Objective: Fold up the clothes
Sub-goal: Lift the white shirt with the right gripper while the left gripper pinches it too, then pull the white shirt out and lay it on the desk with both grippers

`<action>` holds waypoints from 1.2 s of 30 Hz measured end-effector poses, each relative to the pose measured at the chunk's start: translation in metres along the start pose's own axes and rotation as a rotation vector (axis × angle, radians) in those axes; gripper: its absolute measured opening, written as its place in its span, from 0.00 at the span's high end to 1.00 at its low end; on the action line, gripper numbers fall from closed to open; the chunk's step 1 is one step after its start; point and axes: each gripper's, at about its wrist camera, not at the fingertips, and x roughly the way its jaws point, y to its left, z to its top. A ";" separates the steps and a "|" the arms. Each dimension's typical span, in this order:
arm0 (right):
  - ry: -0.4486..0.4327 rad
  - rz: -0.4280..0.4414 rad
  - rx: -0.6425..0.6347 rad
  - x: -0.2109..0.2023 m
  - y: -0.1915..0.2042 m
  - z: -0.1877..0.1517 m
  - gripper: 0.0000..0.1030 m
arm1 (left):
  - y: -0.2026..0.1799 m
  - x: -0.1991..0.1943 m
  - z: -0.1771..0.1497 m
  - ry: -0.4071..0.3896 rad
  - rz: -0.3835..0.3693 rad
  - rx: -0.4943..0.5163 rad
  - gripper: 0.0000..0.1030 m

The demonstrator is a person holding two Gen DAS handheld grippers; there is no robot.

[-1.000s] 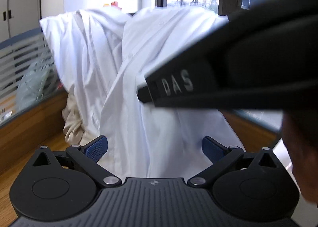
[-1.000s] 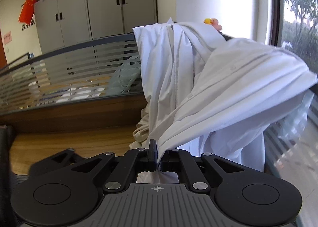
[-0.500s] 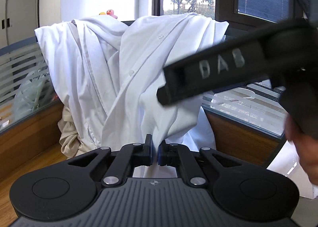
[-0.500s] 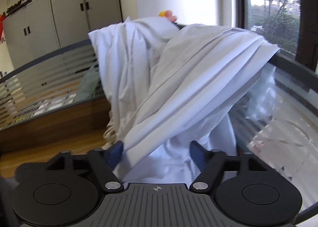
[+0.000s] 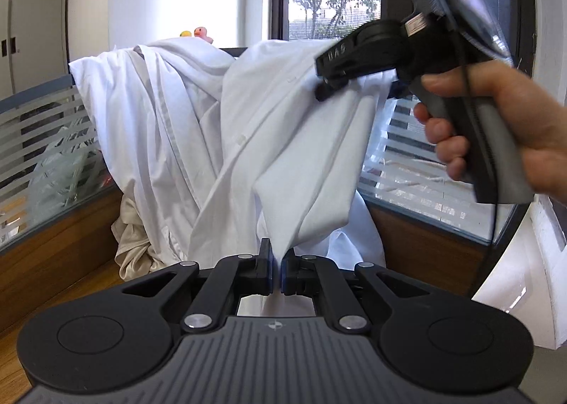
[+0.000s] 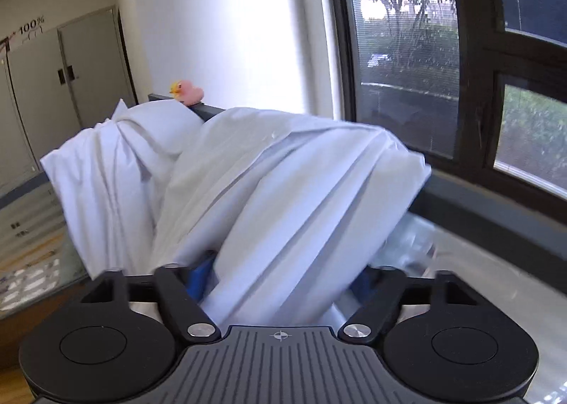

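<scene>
A: Status on white shirt [image 5: 283,142]?
B: Draped over the dark partition rail [image 6: 209,110] by the window [image 6: 407,60], hanging loose. No fold made yet. Not flat on anything either.
A: Other clothes?
B: Second white garment [image 5: 141,127] bunched on the same rail to the left, beige one [image 5: 133,244] slumped below it near the wooden desk [image 5: 53,283]. Both untouched (looks like a queue).
A: Left gripper [image 5: 276,267]?
B: Clamped on the low hanging tip of the shirt, cloth pinched between the pads, fabric pulled taut upward from there.
A: Right gripper [image 6: 283,276]?
B: Up near the rail, at the top right of the drape. Jaws closing, bundle of pleated shirt cloth between the blue pads [image 6: 200,274]. Pads not clearly pressing on it yet, so no grip counted. Visible from the left wrist too, hand [image 5: 496,127] round the handle.
A: So, progress?
B: Very early. Pick-up stage only: one corner secured, second hold being taken. Left to do, judging from this: lift off the rail, spread flat, then all the folding. Same again for the other two, probably.
A: Risk?
B: Thick bundle in the right jaws. Might catch several layers rather than one edge.
</scene>
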 end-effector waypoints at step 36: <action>-0.022 0.222 -0.340 -0.134 0.263 -0.120 0.96 | 0.210 -0.213 -0.111 0.033 0.294 -0.307 0.97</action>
